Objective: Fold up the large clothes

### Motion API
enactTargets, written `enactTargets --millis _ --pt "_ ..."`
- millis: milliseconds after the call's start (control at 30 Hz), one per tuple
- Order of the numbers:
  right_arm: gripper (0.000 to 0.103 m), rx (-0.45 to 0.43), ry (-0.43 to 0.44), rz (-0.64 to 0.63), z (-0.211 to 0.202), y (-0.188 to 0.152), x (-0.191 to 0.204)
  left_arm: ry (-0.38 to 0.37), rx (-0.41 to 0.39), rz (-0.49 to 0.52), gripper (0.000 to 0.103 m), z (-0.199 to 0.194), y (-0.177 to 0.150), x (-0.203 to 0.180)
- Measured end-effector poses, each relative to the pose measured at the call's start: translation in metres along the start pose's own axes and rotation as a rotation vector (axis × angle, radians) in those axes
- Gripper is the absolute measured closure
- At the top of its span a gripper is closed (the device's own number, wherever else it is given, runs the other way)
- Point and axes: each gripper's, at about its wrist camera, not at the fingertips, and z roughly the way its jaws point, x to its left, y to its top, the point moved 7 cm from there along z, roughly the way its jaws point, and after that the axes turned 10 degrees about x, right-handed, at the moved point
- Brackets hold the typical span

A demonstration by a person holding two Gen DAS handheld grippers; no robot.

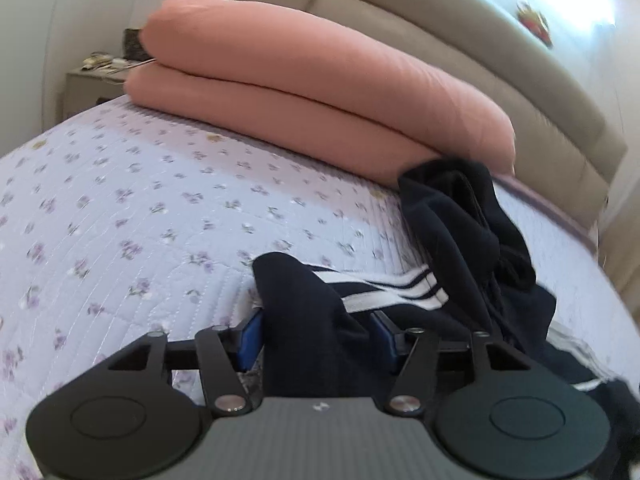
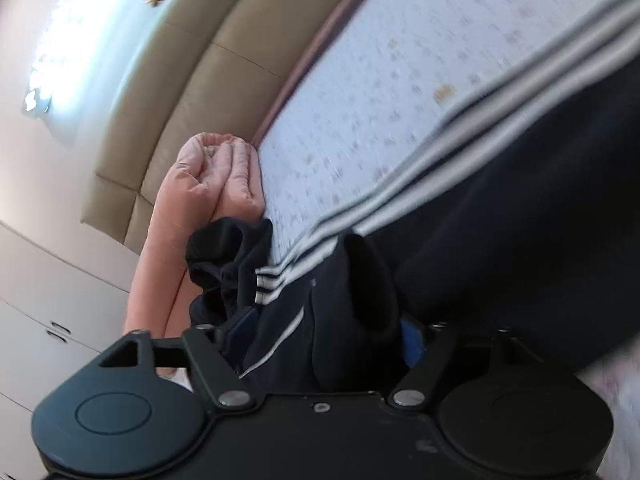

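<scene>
Between both grippers' fingers (image 1: 250, 340), navy garment (image 1: 304, 312)

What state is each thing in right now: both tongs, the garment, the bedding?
Left tongs: shut on a bunched fold of the navy striped track garment.
Right tongs: shut on the same garment, camera rolled sideways.
Navy striped track garment: crumpled, partly lifted, not yet folded.
Pink duvet: folded in a stack by the headboard.
Floral quilt: spread flat.
</scene>
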Motion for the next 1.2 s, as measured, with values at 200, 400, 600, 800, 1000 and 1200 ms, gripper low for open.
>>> enactTargets --millis 200,400,600,800,1000,1200 --pt "0.096 -0.057 -0.074 -0.211 0.018 0.006 0.034 0.105 -0.092 0.077 0.086 0.004 -0.012 -0.006" --pt "0.095 -0.109 -0.083 -0.162 0.000 0.019 0.018 0.068 -0.088 -0.050 0.078 0.004 -0.012 0.005" --pt "0.015 -0.005 -0.186 -0.107 -0.005 0.015 -0.011 0.084 0.070 -0.037 0.029 -0.009 -0.012 -0.001" --pt "0.006 0.080 -0.412 -0.519 -0.018 -0.016 0.047 0.140 0.228 0.171 0.010 -0.050 -0.059 -0.035" --pt "0.006 0.162 -0.331 -0.404 -0.035 -0.038 0.026 0.133 0.310 0.145 0.011 -0.076 -0.095 -0.041" --pt "0.005 0.135 -0.340 -0.194 -0.090 -0.020 -0.030 0.148 0.299 0.142 0.011 -0.087 -0.094 -0.077"
